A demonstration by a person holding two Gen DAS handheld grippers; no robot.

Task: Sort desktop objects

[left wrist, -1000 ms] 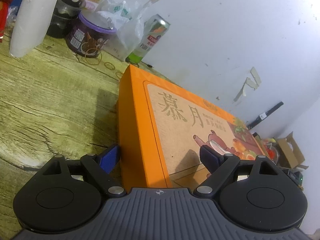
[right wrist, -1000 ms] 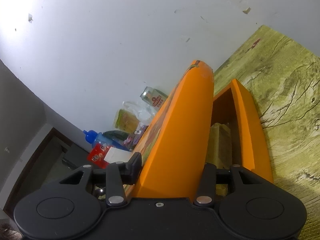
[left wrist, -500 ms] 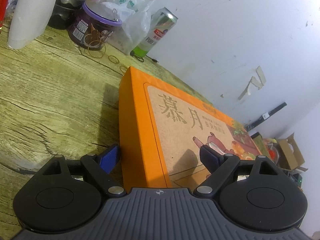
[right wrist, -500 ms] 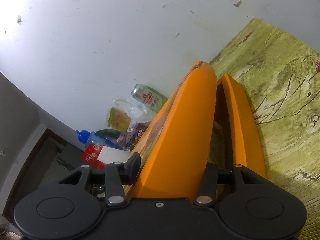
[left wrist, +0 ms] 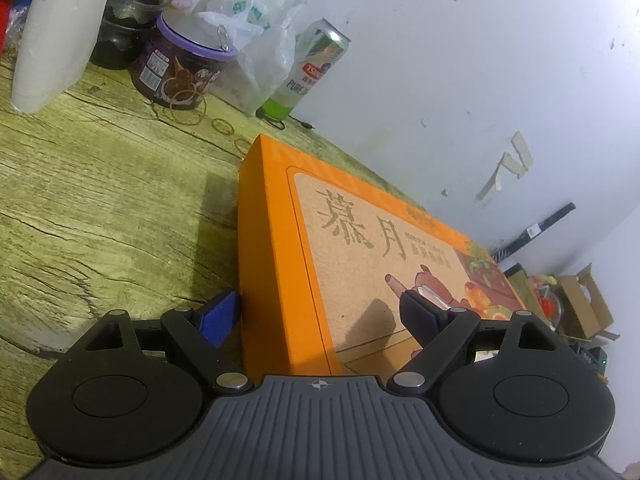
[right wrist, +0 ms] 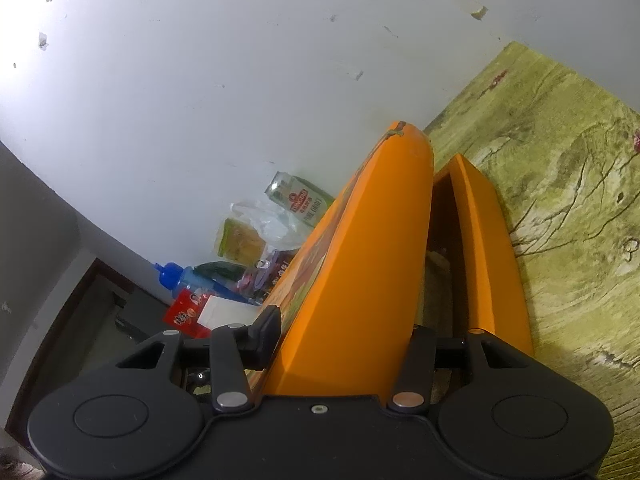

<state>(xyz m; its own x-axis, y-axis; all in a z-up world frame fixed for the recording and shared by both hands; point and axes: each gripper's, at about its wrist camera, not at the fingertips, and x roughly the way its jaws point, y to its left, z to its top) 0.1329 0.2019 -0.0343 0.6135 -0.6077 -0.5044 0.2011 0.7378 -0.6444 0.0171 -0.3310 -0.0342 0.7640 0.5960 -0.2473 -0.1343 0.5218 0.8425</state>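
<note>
The orange lid (left wrist: 280,264) of the box lies between the fingers of both grippers. In the left wrist view the left gripper (left wrist: 320,314) straddles the near corner of the lid: its blue pad (left wrist: 219,317) is against the plain orange side wall, and the other finger (left wrist: 420,314) rests over the printed top face, near the drawing of a bear. The fingers are spread as wide as the lid's edge, but whether they really press it I cannot tell. In the right wrist view the right gripper (right wrist: 346,334) holds the lid (right wrist: 360,280) by its side wall, one finger (right wrist: 262,332) on the printed outer face and the other behind the wall, inside; the grip looks closed on it. On this side the lid is lifted off the tray (right wrist: 488,248), which stands on the table (right wrist: 568,208) just beside the lid, with a dark gap between them. What lies in the tray is mostly hidden; only something pale brown shows in the gap. The inner right finger is also mostly covered by the lid. Behind the lid, against the wall, stand a beer can (left wrist: 308,68), a plastic bag (left wrist: 256,48) and a purple jar (left wrist: 180,68), with rubber bands (left wrist: 192,108) on the table (left wrist: 100,200) near the jar. A white object at the far left of the lid is cut off by the frame.
</note>
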